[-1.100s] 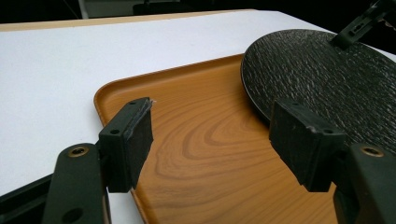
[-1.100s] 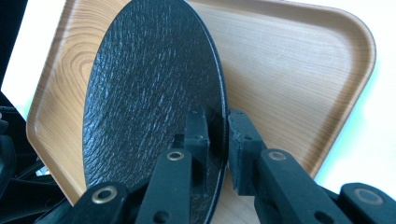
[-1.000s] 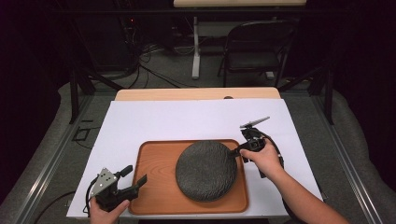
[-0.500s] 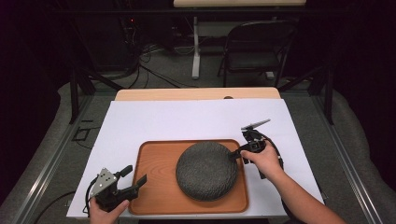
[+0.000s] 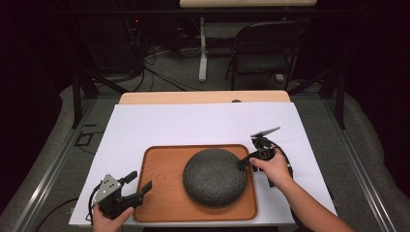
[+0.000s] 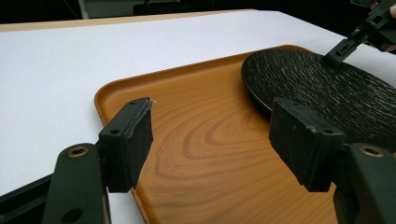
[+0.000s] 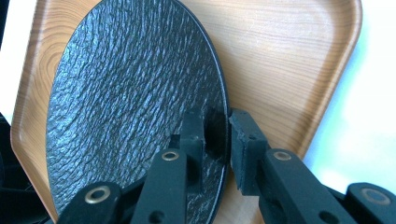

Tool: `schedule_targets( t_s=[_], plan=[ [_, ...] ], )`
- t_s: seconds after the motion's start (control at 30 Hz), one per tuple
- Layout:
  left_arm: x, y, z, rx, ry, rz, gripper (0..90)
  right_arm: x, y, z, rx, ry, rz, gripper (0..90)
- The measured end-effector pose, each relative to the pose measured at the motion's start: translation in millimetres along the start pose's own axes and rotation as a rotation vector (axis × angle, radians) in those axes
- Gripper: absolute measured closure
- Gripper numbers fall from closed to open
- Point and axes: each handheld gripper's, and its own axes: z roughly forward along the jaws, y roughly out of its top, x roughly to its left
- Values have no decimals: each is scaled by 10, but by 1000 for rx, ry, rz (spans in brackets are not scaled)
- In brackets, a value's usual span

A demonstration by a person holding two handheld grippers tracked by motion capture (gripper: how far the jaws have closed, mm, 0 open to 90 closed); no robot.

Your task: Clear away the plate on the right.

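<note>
Plate [image 5: 214, 177], black, rough-textured: lower centre of frame, resting on wooden tray [image 5: 162, 174] atop white table cover [image 5: 193, 125]. My right gripper [image 5: 240, 164] pinches its right rim. My left gripper [image 5: 140, 186], jaws apart, sits at tray's lower-left edge.

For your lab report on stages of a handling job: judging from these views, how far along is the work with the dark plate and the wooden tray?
Done: the right gripper has its fingers on either side of the dark plate's rim. In hand: the plate seems tilted in that grip, still over the wooden tray. Left: moving it, destination unknown. The left gripper waits open at the tray's corner.
</note>
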Motion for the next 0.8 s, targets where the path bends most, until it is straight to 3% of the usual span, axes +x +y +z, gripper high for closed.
schedule_targets(
  t_s=[0.33,0.8],
  plan=[
    [-1,-1,0,1,0,0,306,-2,-14,1,-17,-1,-16,751],
    [-1,-2,5,3,-2,0,306,15,1,-184,-94,32,-26,576]
  ],
)
